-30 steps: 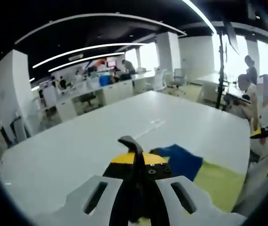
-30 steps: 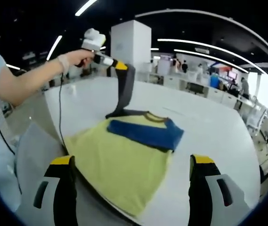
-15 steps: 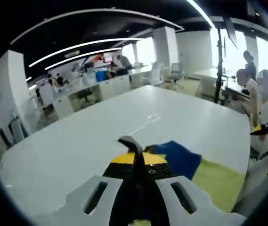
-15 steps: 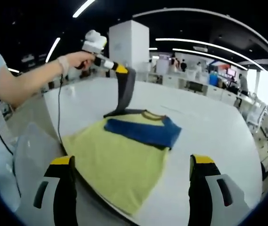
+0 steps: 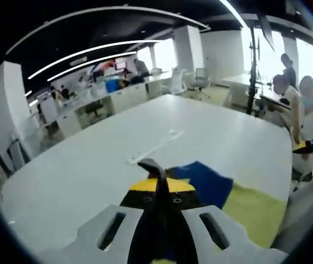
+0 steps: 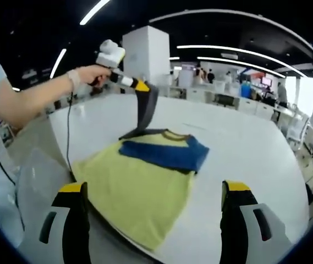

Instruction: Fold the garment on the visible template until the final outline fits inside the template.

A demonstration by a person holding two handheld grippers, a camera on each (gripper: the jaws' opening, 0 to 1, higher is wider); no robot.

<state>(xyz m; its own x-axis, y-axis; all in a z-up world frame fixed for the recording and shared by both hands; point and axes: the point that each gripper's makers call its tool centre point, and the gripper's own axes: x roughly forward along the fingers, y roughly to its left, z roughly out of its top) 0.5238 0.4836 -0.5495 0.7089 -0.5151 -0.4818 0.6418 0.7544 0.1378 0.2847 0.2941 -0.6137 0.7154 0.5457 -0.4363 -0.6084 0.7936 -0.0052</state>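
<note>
The yellow short-sleeved cotton shirt with blue sleeves (image 6: 139,181) lies flat on the large white desk (image 6: 244,148), toward the near edge. One blue sleeve (image 6: 164,154) is folded across the chest, below the collar. No template outline can be made out under the fabric.

**Left tool.** In the right gripper view the left tool (image 6: 137,131) enters from 10 o'clock, held by the person's hand (image 6: 87,74). Its tip rests at the shirt's collar edge, at 11 o'clock of the garment. In the left gripper view the left tool (image 5: 156,176) has its jaws pressed together; blue and yellow fabric lies just beyond the tip at 2 o'clock. Judged state: closed on the shirt's shoulder edge.

**Right tool.** The right tool (image 6: 153,220) hovers above the shirt's hem at 6 o'clock, jaws spread wide, holding nothing.

**Step in hand.** Judged: sleeve folding, partly done. The body of the shirt is not yet folded.

**Next move.** Probably the left tool carries its pinched edge inward across the chest. The right tool would need to descend and take the hem, keeping the cloth on the desk and away from the near edge.
</note>
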